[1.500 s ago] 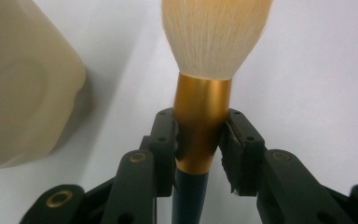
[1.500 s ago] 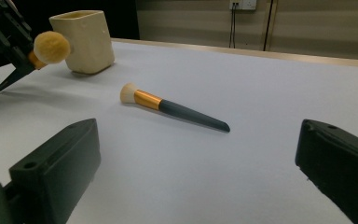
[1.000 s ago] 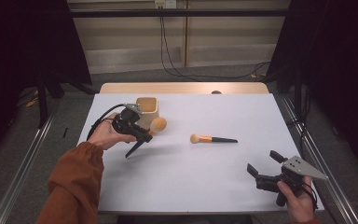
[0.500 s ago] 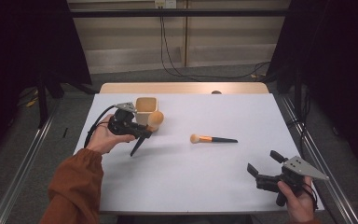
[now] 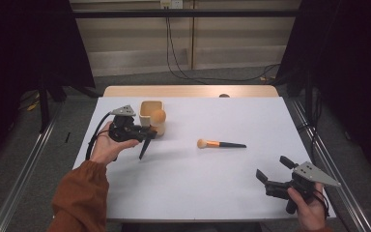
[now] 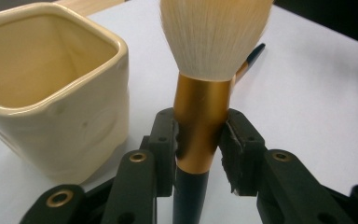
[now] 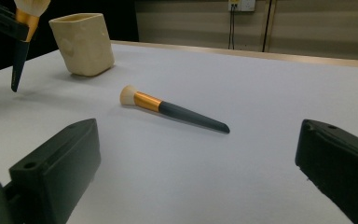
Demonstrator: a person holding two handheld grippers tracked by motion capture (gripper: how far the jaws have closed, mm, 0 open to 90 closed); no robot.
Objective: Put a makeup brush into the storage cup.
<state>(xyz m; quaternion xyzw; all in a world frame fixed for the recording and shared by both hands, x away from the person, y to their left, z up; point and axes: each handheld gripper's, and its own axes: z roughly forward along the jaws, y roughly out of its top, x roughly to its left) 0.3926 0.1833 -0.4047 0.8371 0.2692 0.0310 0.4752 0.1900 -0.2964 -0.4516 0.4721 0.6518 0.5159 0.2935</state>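
Two makeup brushes, one cream ceramic cup, two handheld grippers on a white table (image 5: 193, 183).

Table white w/ wood strip at far edge; cup (image 5: 150, 115) sits far-left, square-ish mouth up, upright. Left gripper (image 5: 142, 136) held off the table just beside the cup, jaws clamped on the gold ferrule of the held brush (image 6: 200, 107): bristles up, dark handle tip hanging down, clear of the tabletop, head next to cup rim, not inside. Right gripper (image 5: 273, 180) near-right corner in the person's hand, jaws spread wide, nothing between. Loose brush (image 5: 220, 144) lies flat mid-table, bristle head toward the cup side, well apart from both grippers.
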